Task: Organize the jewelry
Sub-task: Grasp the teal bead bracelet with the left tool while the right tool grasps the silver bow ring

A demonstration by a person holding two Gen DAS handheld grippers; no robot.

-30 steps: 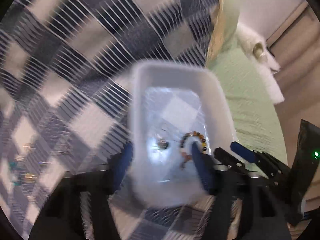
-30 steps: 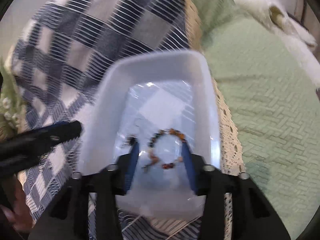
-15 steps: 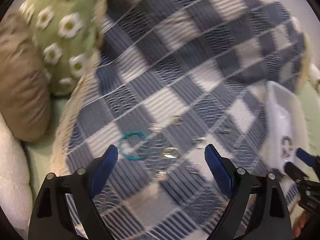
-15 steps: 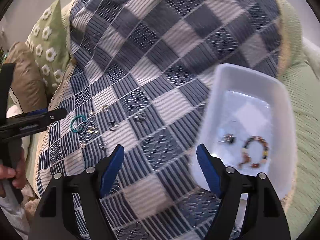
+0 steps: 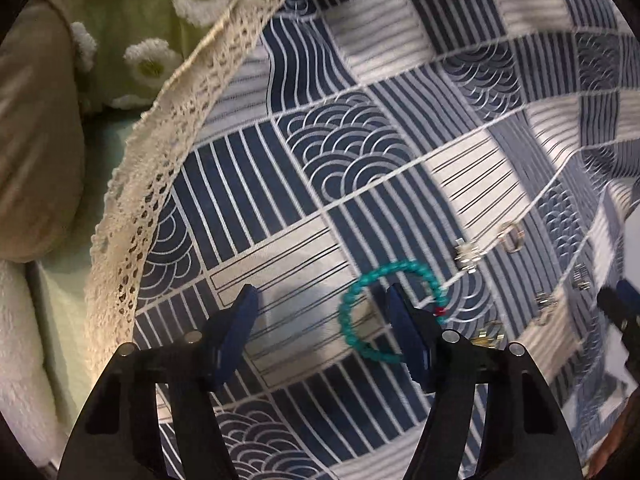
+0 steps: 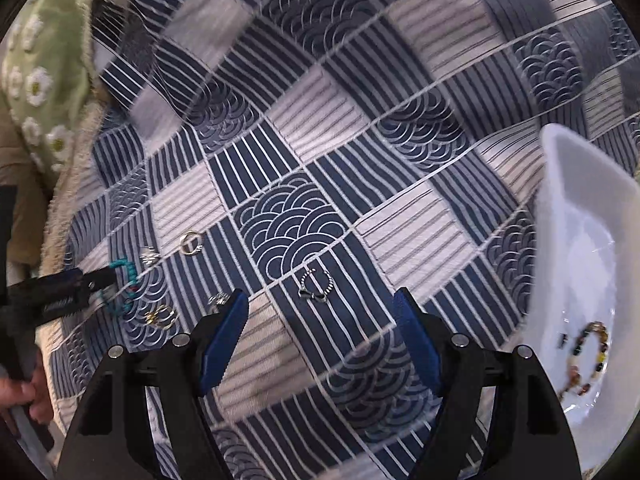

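My left claw [image 5: 320, 308] has swung away from the white tray [image 6: 576, 216] and now hangs spread over the teal bead bracelet [image 5: 360, 284], which lies flat on the patchwork cloth [image 5: 360, 152] near its lace-trimmed edge; one finger sits inside the loop. My right claw [image 6: 322, 316] is spread too, low over a dark twisted ring [image 6: 316, 286]. Only the right view shows the tray, at the cloth's far side, holding a multicoloured bracelet [image 6: 588, 356].
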